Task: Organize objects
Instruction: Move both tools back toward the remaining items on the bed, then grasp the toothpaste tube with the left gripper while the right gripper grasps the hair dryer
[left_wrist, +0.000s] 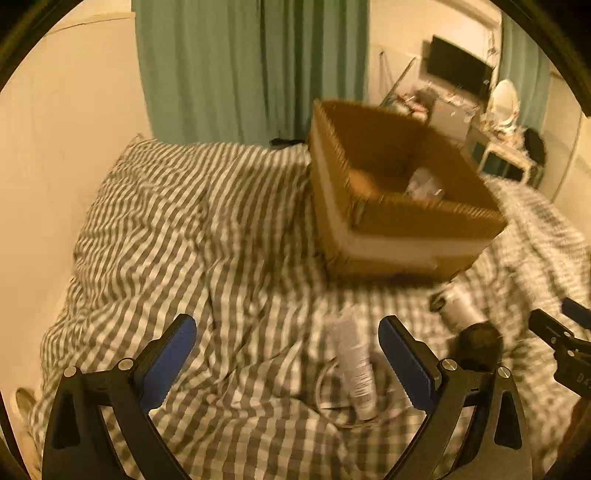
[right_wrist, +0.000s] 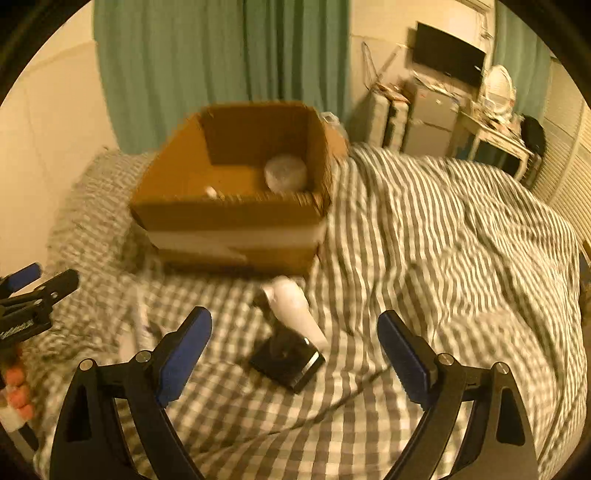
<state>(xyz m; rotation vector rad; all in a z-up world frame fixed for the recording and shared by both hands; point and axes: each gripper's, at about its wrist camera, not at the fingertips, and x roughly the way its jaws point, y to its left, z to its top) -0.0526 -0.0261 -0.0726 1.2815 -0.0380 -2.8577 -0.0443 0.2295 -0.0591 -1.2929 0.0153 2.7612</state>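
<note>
An open cardboard box (left_wrist: 391, 221) (right_wrist: 236, 218) stands on a checked bed cover, with a pale wrapped object (right_wrist: 285, 172) (left_wrist: 423, 184) inside. In front of it lie a white tube (left_wrist: 354, 365) (right_wrist: 137, 325) over a thin ring (left_wrist: 323, 387), and a white-and-black hair dryer (right_wrist: 291, 325) (left_wrist: 465, 325). My left gripper (left_wrist: 288, 350) is open and empty, the tube just inside its right finger. My right gripper (right_wrist: 295, 343) is open and empty, hovering over the hair dryer. Each gripper shows at the edge of the other's view.
The checked bed cover (right_wrist: 443, 258) (left_wrist: 184, 240) is rumpled. Green curtains (left_wrist: 251, 66) hang behind the bed. A wall runs along the left. A cluttered desk with a dark screen (right_wrist: 448, 53) and a white table (right_wrist: 495, 136) stand at the far right.
</note>
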